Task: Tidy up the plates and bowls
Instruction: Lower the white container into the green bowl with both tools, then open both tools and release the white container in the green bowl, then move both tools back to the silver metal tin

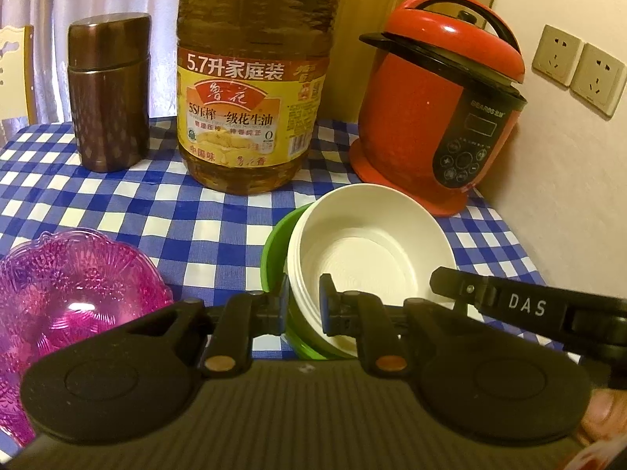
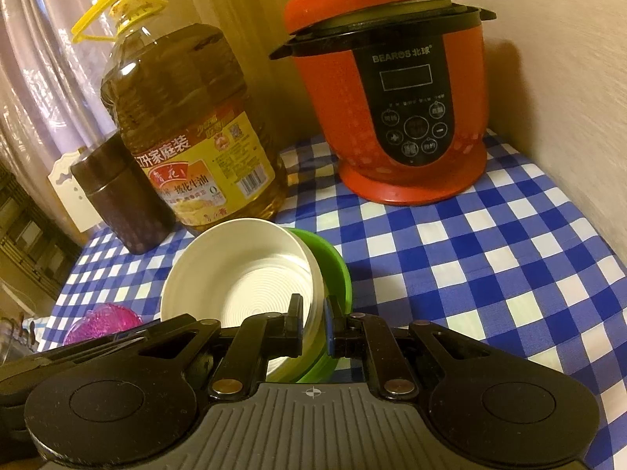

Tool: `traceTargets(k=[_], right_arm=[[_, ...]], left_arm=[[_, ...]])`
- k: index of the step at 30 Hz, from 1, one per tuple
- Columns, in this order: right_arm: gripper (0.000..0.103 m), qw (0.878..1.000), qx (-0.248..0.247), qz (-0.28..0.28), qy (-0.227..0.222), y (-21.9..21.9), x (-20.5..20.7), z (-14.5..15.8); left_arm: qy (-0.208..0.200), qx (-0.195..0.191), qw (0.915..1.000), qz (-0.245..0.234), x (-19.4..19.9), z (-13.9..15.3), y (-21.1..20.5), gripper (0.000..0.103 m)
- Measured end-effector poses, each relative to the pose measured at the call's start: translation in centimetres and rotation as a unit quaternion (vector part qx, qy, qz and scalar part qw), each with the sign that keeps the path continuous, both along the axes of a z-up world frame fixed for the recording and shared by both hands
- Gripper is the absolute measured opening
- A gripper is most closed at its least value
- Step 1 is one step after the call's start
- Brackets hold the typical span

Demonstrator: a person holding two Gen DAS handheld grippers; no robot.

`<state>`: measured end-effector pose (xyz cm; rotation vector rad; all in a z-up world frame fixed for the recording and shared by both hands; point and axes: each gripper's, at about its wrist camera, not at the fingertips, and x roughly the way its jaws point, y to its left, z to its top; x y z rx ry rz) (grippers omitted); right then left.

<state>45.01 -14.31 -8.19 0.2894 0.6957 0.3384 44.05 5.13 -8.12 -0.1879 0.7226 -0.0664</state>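
Observation:
A white bowl (image 1: 372, 246) sits nested inside a green bowl (image 1: 274, 243) on the blue checked tablecloth (image 1: 117, 203). My left gripper (image 1: 303, 301) is shut on the left rims of both bowls. My right gripper (image 2: 313, 321) is shut on their right rims, white bowl (image 2: 243, 270) inside and green bowl (image 2: 333, 262) outside. The right gripper's finger (image 1: 490, 293) shows at the white bowl's right edge in the left wrist view. A pink glass bowl (image 1: 70, 286) lies on the cloth to the left, also in the right wrist view (image 2: 102, 321).
A big oil bottle (image 1: 250, 78) stands behind the bowls, a brown flask (image 1: 109, 90) to its left, a red rice cooker (image 1: 443, 102) at the right by the wall (image 1: 568, 203). Wall sockets (image 1: 580, 66) are above. A chair back (image 1: 15, 70) stands far left.

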Motion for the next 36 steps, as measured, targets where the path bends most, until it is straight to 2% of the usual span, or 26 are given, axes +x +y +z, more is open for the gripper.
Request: traceTargets(k=[3,4,5,6,8,10,17,28,36], right_arm=[[0.011,1.0,0.001,0.004,-0.003,-0.1,0.1,-0.1],[0.011,1.0,0.003,0.004,-0.004,-0.1,0.1,-0.1],[0.012,1.0,0.006,0.003,-0.008,-0.2,0.1,-0.1],[0.013,1.0,0.01,-0.001,-0.015,-0.4,0.0,-0.1],[0.015,1.0,0.022,-0.004,-0.02,-0.9,0.0,0.0],[0.015,0.999,0.028,-0.005,-0.022,-1.1,0.1,0.1],[0.019,0.999,0.03,-0.015,-0.027,-1.6,0.0,0.3],[0.024,0.999,0.028,-0.023,-0.03,-2.2,-0.6,0.5],[0.027,0.999,0.028,-0.026,-0.035,-2.7,-2.4,1.4]], left_arm=[[-0.009,0.005,0.9998,-0.014,-0.1,0.1,-0.1,0.029],[-0.02,0.009,0.9996,-0.016,-0.2,0.3,-0.2,0.04],[-0.029,0.019,0.9993,-0.013,-0.3,0.6,-0.4,0.061],[-0.035,0.033,0.9988,-0.003,-0.5,0.7,-0.5,0.065],[-0.046,0.032,0.9984,0.004,-0.7,0.9,-0.2,0.064],[-0.043,0.012,0.999,0.009,-0.6,0.9,0.5,0.064],[-0.038,-0.002,0.9989,0.028,-0.6,0.8,1.6,0.064],[-0.034,-0.011,0.9991,0.024,-1.1,1.0,1.5,0.064],[-0.046,-0.018,0.9985,0.021,-3.2,2.5,1.2,0.063]])
